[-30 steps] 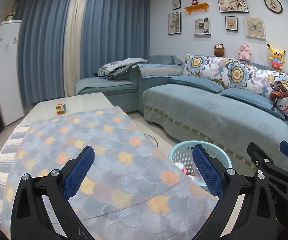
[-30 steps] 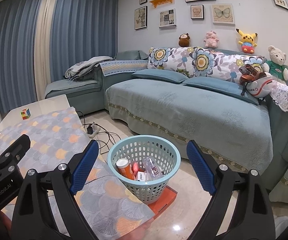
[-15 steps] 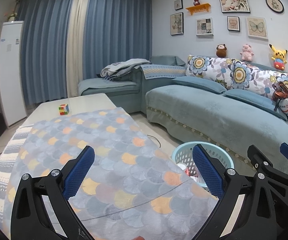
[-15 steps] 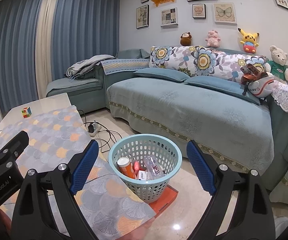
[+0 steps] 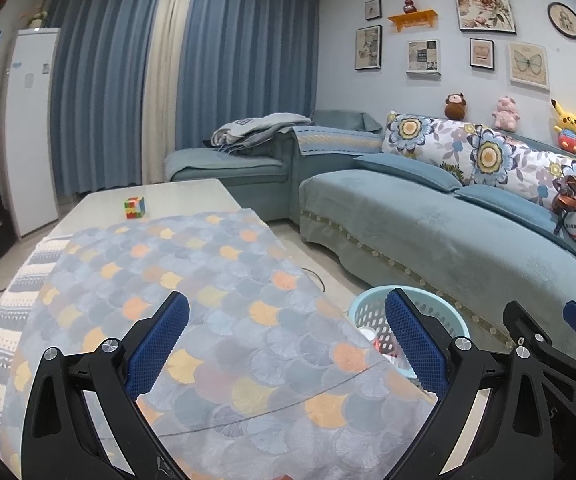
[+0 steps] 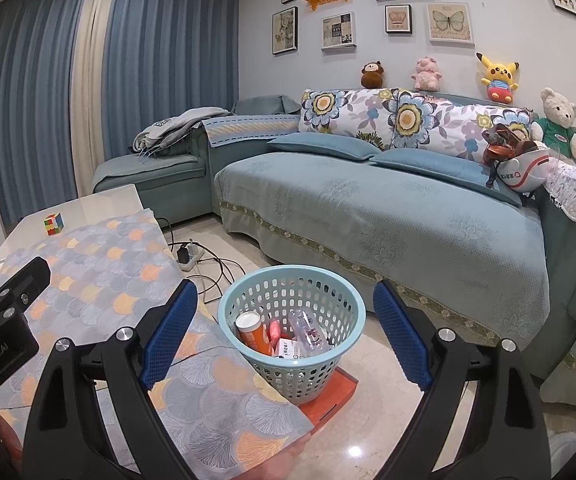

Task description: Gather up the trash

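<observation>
You have a puzzle cube [image 5: 134, 207] on the desk [image 5: 175, 196] beyond the scale-patterned cloth [image 5: 207, 300]. A power strip [image 6: 190, 257] lies on the floor, and plush toys (a yellow one [image 6: 498, 76] among them) line the sofa [image 6: 388, 216].

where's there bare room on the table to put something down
The patterned cloth is bare from the near edge up to the cube. The white tabletop beyond and right of the cube is bare too. Crowded: the basket, already holding trash, and the floor by the power strip with its cords. Both the left gripper and the right gripper are open and hold nothing.
</observation>
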Motion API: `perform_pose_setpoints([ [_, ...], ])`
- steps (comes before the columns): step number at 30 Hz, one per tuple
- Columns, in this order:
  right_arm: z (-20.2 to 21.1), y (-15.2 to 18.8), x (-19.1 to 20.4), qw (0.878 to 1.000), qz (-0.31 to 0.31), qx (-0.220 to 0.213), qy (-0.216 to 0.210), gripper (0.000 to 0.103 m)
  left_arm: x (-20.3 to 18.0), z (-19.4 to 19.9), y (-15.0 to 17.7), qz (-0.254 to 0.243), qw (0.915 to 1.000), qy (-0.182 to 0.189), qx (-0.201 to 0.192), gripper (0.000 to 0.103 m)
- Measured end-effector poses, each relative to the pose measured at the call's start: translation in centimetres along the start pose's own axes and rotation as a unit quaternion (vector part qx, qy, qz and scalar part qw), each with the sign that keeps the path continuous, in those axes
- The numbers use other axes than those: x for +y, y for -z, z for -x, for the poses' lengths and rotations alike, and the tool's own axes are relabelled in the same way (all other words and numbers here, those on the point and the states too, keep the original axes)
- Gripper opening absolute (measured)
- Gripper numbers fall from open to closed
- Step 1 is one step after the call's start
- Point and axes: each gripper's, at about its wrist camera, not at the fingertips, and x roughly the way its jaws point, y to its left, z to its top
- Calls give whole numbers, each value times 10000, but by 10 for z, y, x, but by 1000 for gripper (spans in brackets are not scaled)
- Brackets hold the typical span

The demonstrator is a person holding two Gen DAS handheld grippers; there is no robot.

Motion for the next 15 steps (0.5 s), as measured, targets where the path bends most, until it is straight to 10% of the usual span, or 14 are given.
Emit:
perform_pose_setpoints([
  [15, 1, 2, 0, 10000, -7, -28, 32, 85, -8, 4, 3, -227, 9997, -8, -60, 95],
])
